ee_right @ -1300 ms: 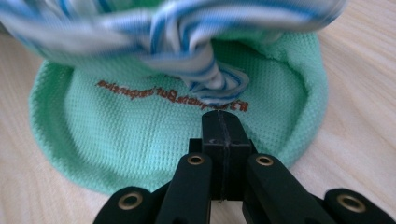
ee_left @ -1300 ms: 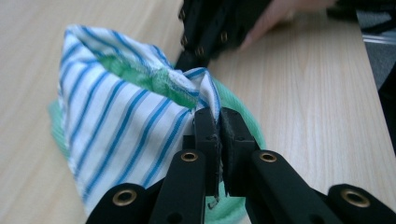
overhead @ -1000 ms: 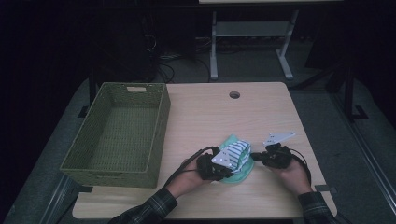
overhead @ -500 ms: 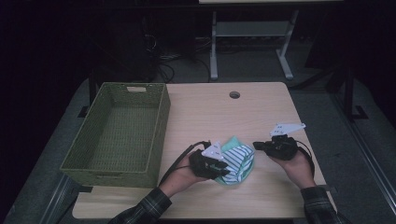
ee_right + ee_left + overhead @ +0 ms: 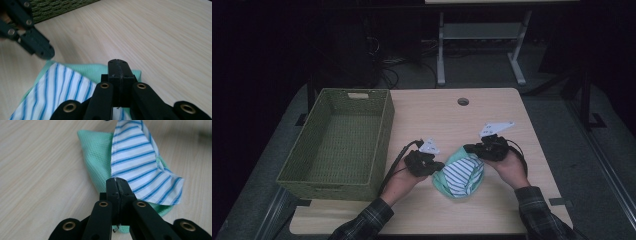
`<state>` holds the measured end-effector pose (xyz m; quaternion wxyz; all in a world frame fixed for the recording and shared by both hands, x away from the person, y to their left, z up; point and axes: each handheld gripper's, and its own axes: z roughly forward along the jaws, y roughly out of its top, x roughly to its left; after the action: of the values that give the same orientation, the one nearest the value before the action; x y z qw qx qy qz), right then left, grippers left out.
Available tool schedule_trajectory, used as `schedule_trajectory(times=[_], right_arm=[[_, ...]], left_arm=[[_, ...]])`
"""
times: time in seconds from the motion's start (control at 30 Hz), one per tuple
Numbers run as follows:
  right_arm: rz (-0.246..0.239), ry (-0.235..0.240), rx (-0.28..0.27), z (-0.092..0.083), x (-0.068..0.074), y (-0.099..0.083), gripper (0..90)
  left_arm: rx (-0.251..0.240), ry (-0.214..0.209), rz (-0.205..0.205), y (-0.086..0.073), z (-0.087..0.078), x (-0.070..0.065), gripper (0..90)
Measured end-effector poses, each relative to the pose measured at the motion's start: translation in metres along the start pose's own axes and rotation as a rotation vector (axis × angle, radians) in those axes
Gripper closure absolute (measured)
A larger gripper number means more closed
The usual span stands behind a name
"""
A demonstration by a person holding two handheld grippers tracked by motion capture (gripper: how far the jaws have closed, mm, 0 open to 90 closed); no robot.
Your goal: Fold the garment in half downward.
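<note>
Cloth is the thing in work here: a striped cloth (image 5: 463,173), white with blue lines, lies on top of a green cloth (image 5: 447,177) near the front of the wooden surface (image 5: 452,120), to the right of the green woven basket (image 5: 337,137).

The left tool (image 5: 116,180) has just been closing, and its jaws now stand together on the seam edge of the striped cloth. The right tool (image 5: 117,61) has its jaws pressed together too; it sits over the far edge of the pile, but I cannot tell if any fabric is caught between them.

I judge the main risk is a thin grip. The left tool pinches only the hem, so a pull can make the fabric slip out. If the two tools lift unevenly, the striped piece may unfold or drag the green one along the surface.
</note>
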<state>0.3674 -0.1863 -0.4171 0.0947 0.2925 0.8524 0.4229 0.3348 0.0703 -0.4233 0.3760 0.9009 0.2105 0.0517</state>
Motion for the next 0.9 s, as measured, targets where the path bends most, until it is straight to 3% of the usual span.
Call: schedule_trajectory(times=[0.17,0.3,0.4,0.47,0.6,0.7,0.8,0.9], right_arm=[[0.006,0.027,0.027,0.025,-0.005,0.003,89.9],[0.009,0.013,0.089,0.044,-0.008,-0.005,90.0],[0.027,0.000,0.126,0.052,-0.013,-0.015,90.0],[0.058,0.013,0.110,0.050,-0.017,-0.019,90.0],[0.058,-0.029,0.132,0.047,-0.020,-0.024,90.0],[0.087,-0.018,0.121,0.043,-0.026,-0.030,90.0],[0.066,-0.027,0.120,0.041,-0.023,-0.030,90.0],[0.063,-0.018,0.092,0.032,-0.022,-0.028,90.0]], left_arm=[[0.050,-0.001,0.017,-0.002,0.010,-0.004,88.7],[0.090,-0.004,0.034,-0.005,0.015,-0.006,89.3],[0.153,-0.018,0.063,-0.008,0.020,-0.006,89.6],[0.202,-0.010,0.080,-0.011,0.024,-0.009,89.6],[0.226,0.000,0.079,-0.014,0.023,-0.008,89.8],[0.225,0.013,0.077,-0.015,0.022,-0.005,89.8],[0.222,0.040,0.079,-0.015,0.021,-0.003,88.7],[0.197,0.036,0.067,-0.012,0.016,-0.002,86.7]])
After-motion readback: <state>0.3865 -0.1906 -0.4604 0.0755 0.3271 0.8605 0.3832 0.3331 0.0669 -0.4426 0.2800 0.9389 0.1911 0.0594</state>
